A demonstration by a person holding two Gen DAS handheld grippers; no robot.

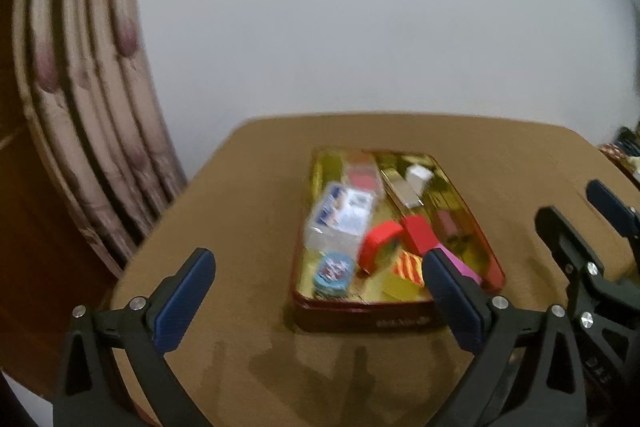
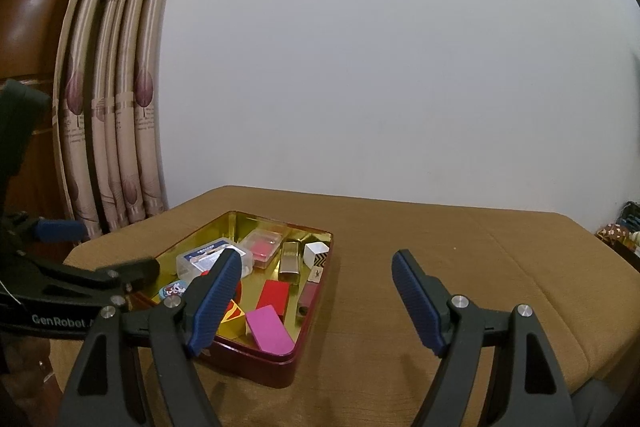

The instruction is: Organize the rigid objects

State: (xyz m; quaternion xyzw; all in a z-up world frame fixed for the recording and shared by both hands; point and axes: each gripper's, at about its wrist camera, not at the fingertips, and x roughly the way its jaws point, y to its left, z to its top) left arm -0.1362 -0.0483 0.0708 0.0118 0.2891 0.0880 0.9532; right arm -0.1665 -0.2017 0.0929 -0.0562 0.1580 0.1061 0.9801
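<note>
Both grippers hung wide and empty above the worktop point(image 2: 420, 239). The left gripper point(image 1: 320, 295) hovered near the tin point(image 1: 360, 319); the right gripper point(image 2: 316, 299) hovered beside its right wall. In the tin lay a pink block point(image 2: 269, 330), a red block point(image 2: 273, 295) and a clear box point(image 2: 208, 259).

A metal tin point(image 2: 316, 311) is showing a glossy gold lining, sitting on a matt brown cloth table cover point(image 2: 460, 267). Clear plastic boxes point(image 2: 214, 259) are gleaming inside (pink block point(image 2: 269, 331) looking matt, smooth).
</note>
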